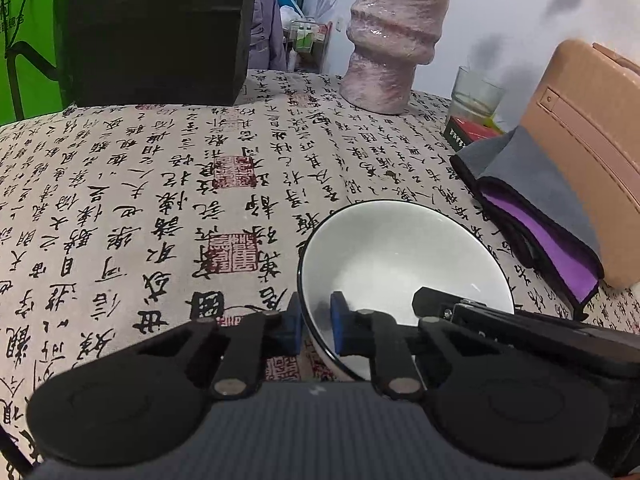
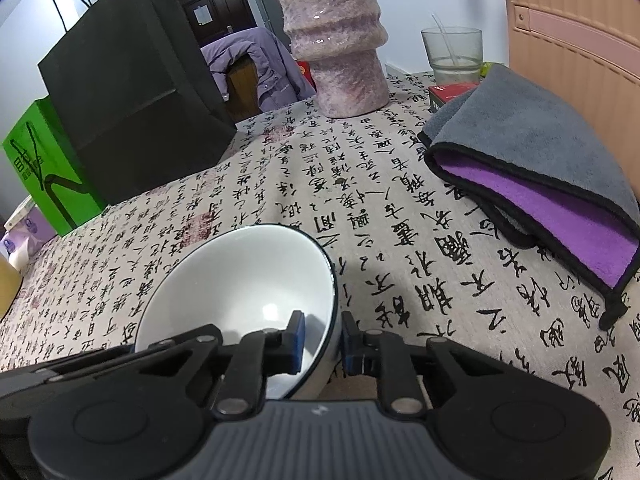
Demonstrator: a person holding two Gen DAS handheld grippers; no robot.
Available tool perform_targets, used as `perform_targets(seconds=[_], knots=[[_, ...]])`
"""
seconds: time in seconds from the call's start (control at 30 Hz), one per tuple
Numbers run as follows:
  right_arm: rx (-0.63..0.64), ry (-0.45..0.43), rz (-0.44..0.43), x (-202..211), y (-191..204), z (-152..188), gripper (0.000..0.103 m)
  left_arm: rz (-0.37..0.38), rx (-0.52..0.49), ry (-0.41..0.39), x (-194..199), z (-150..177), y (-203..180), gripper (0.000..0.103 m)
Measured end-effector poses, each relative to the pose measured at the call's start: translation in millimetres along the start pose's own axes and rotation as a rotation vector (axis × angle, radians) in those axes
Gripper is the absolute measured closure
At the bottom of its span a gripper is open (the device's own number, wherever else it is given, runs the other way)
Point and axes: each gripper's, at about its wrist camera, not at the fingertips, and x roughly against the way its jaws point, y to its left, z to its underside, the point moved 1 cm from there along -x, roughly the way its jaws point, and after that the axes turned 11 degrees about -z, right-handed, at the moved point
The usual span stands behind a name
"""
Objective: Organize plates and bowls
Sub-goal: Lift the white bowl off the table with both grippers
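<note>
Pinching opposite sides of the white bowl's (image 1: 400, 264) rim, the left gripper (image 1: 316, 326) and right gripper (image 2: 323, 344) are both clamping it on the calligraphy-printed tablecloth (image 1: 160, 200). None of that brush writing is reading clearly to me. A pink vase (image 2: 336, 40), black bag (image 2: 132, 92) and grey-purple towel (image 2: 532, 168) are sitting beyond.

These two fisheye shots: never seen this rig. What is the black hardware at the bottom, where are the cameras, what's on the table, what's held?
There is no robot arm. A person holds a two-finger gripper in each hand, and each carries a camera looking forward along its fingers.

The left wrist view shows the left gripper; the right wrist view shows the right gripper. Both are shut on the rim of one white bowl, on opposite sides, one blue pad inside and one outside.

On the calligraphy-print tablecloth stand a pink vase, a black paper bag, a green bag, a drinking glass and a folded grey and purple cloth.
</note>
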Motion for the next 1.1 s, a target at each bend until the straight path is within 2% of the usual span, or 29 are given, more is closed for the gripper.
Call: perform_targets(seconds=[0.47, 1.1], knots=[[0.012, -0.036, -0.031, 4.5, 4.2, -0.1, 0.088, -0.023, 0.016, -0.04, 6.6, 0.3, 2.3, 0.088], [-0.003, -0.15, -0.092, 23.7, 2.7, -4.5, 0.088, -0.051, -0.031, -0.127, 27.4, -1.3, -8.4, 0.084]])
